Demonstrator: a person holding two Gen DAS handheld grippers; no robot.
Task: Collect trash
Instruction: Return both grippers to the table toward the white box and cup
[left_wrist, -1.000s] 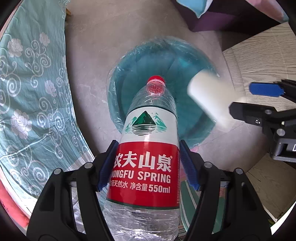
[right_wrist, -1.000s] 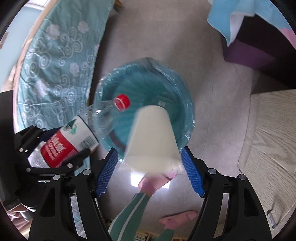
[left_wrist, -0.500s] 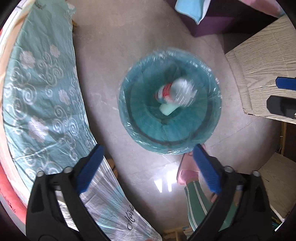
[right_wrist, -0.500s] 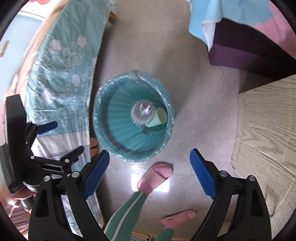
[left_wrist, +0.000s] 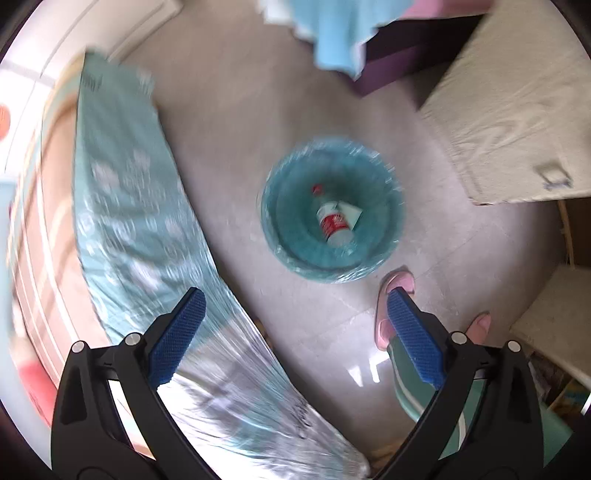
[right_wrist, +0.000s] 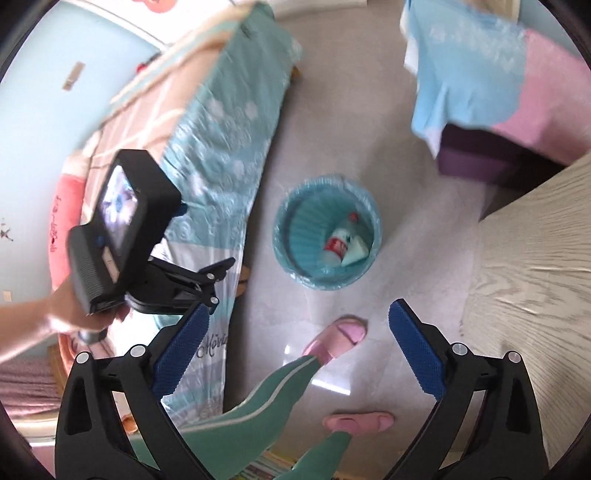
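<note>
Already, 2 pieces of trash lie at the bottom of the teal waste bin (left_wrist: 332, 206): a water bottle (left_wrist: 333, 223) with a red label and red cap, and a white paper cup (left_wrist: 351, 215) touching it on its side. The right wrist view shows the same pair, the bottle (right_wrist: 338, 242) leaning against the cup (right_wrist: 355, 252) inside the bin (right_wrist: 327, 229), which wears a clear plastic liner.

Both tools are empty. The left gripper (left_wrist: 295, 332) has its jaws spread wide with only floor and a pink slipper (left_wrist: 395, 291) between them, and the right gripper (right_wrist: 297, 349) has just been opening its jaws, which now stand fully apart with nothing between them (only the person's green trouser leg and slippers show below).

So the drop for these 2 items looks done. What is left I cannot judge: the grey floor (left_wrist: 258, 110) around the bin, between the teal-covered bed (left_wrist: 129, 206) and the wooden table (right_wrist: 535, 277), shows no further litter in either view.
</note>
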